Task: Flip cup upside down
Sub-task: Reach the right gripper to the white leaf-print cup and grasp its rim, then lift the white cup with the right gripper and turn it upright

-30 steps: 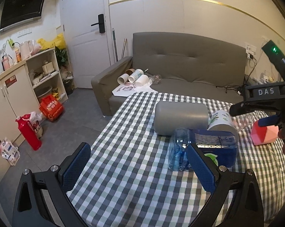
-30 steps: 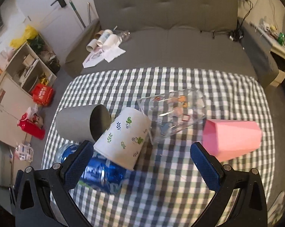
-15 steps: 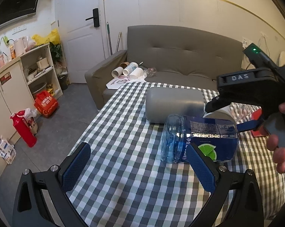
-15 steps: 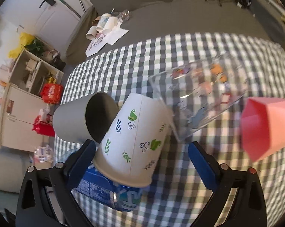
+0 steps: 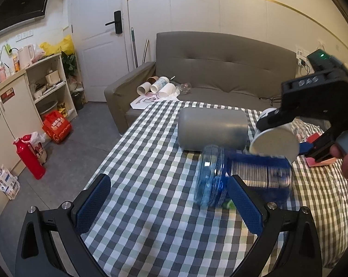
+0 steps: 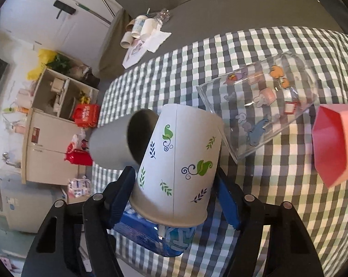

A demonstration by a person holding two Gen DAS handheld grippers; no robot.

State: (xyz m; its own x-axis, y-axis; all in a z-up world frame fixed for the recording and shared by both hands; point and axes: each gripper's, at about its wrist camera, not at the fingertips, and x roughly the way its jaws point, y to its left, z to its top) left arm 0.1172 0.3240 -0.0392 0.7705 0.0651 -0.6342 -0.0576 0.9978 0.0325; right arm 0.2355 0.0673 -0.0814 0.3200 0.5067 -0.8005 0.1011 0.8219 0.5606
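A white paper cup with green and blue leaf prints lies on its side among other cups on the checked tablecloth. My right gripper is shut on it, one blue pad on each side of its wall. In the left wrist view the same cup shows its white base, held by the right gripper. My left gripper is open and empty, low over the near part of the table, its right pad in front of a blue bottle.
A grey cup lies on its side left of the white cup. A clear printed cup and a pink cup lie to the right. The blue bottle lies beneath the white cup. A grey sofa stands behind the table.
My right gripper has moved down onto the white paper cup and closed on it. The left gripper's view has shifted slightly closer to the blue bottle.
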